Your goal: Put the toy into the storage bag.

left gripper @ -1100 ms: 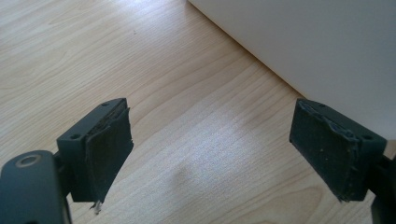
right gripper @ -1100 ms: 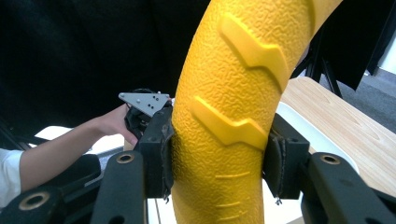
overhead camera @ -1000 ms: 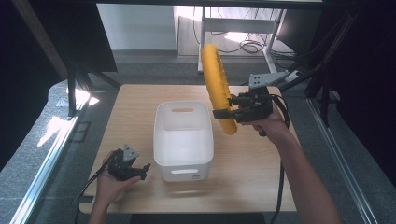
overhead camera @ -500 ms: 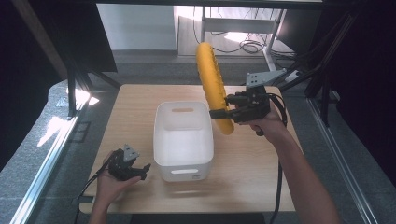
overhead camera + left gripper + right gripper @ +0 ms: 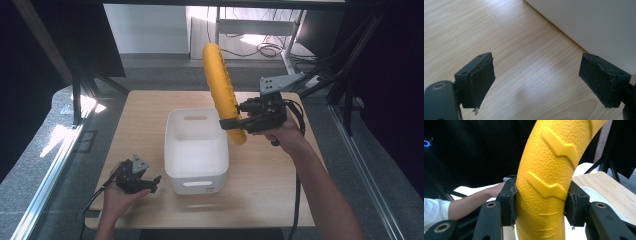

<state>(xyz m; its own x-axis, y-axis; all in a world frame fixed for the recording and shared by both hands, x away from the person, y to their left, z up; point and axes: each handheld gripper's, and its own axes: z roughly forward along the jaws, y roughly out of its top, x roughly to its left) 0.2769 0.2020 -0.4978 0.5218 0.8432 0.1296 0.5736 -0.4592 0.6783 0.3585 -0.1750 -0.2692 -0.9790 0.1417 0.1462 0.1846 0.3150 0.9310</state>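
A long, curved yellow textured piece point(image 5: 222, 90) stands nearly upright above the table, held near its lower end by my right gripper point(image 5: 234, 122), which is shut on it. In the right gripper view the yellow piece point(image 5: 544, 182) is clamped between both pads. It hangs over the right rim of the white bin point(image 5: 196, 150) in the middle of the table. My left gripper point(image 5: 150, 182) rests low at the bin's front left, open, with bare wood between its pads point(image 5: 482, 80) and the bin's white wall point(image 5: 594, 27) just beyond.
The wooden table point(image 5: 270, 185) has free room right of and in front of the bin. Metal rails and dark stands flank the table; cables lie on the floor at the back. A person's forearm point(image 5: 471, 200) appears behind the yellow piece in the right gripper view.
My right gripper has carried the yellow piece a little to the left, toward the bin's right rim, and tipped it more upright. The left gripper has stayed put.
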